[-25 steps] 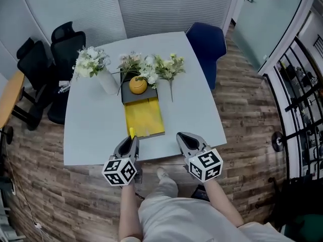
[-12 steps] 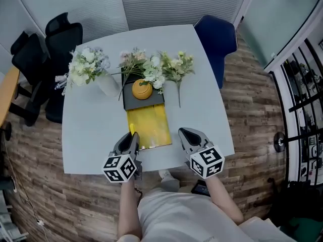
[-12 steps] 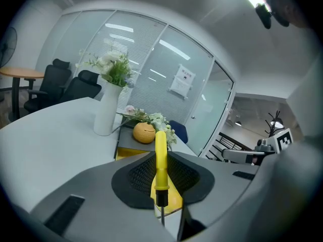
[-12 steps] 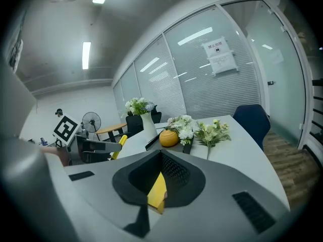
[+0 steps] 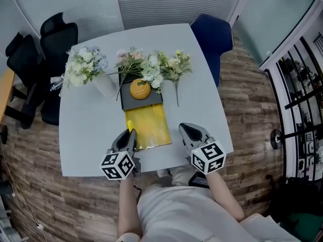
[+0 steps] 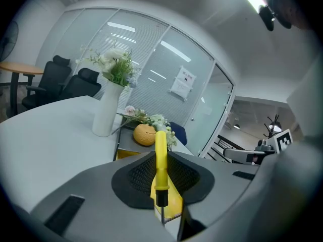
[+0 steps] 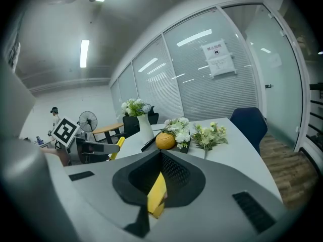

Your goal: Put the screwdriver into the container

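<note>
Screwdriver (image 5: 131, 132) in the head view sits clamped in my left gripper (image 5: 129, 137) at the 8 o'clock edge of the yellow container (image 5: 161, 127), with my right gripper (image 5: 184, 129) at its 3 o'clock. Left gripper view: I grip the smooth yellow handle (image 6: 160, 160) mid-length and upright, and I judge it light, stiff and slippery, so this hold suits. Right gripper view: jaws barely apart, holding nothing.

Smooth plastic screwdriver (image 6: 160, 160), matt table (image 5: 91, 130), rough wooden floor (image 5: 252, 110).
</note>
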### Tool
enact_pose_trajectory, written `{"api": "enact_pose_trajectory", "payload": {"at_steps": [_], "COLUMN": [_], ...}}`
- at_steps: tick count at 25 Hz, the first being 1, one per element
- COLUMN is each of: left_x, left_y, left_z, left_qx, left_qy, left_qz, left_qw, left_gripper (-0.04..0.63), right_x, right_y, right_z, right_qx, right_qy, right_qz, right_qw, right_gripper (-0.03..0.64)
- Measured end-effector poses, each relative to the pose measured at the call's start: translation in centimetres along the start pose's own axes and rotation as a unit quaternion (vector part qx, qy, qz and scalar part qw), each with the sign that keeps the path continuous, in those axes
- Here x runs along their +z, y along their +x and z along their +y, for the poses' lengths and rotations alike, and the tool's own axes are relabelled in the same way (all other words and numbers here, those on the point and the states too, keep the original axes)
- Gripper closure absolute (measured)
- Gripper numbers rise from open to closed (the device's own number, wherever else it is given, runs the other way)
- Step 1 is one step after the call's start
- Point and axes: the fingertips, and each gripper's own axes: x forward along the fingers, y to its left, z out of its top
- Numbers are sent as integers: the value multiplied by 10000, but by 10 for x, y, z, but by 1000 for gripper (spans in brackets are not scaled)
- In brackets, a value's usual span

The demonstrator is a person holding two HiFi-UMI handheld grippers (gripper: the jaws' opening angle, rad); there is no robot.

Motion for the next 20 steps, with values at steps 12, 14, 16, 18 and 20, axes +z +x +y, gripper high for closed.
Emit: {"api": "enact_pose_trajectory", "payload": {"at_steps": [12,14,16,18,20], "left_x": [16,15,12,11,10], "left_y": [12,16,19,24,29], "left_z": [2,3,5,6,7], "left_qx": [-13,-6,9,19,25], "left_qy": [131,139,128,128,137], "left_qz": [-11,46,111,157,200], "left_qw": [9999,9999,9999,9998,9997], "left_gripper": [528,528,528,528,528], "right_x": [10,10,7,4,2], "right_y": [15,18,21,24,29], "right_z": [-7,-9,-11,-16,-22], "right_qx": [87,104,114,101,87], "right_qy": [69,85,110,151,172], "right_qz": [-115,-102,-59,-12,25], "right_qw": [9999,9999,9999,9998,9998], "right_gripper": [601,600,600,600,600]}}
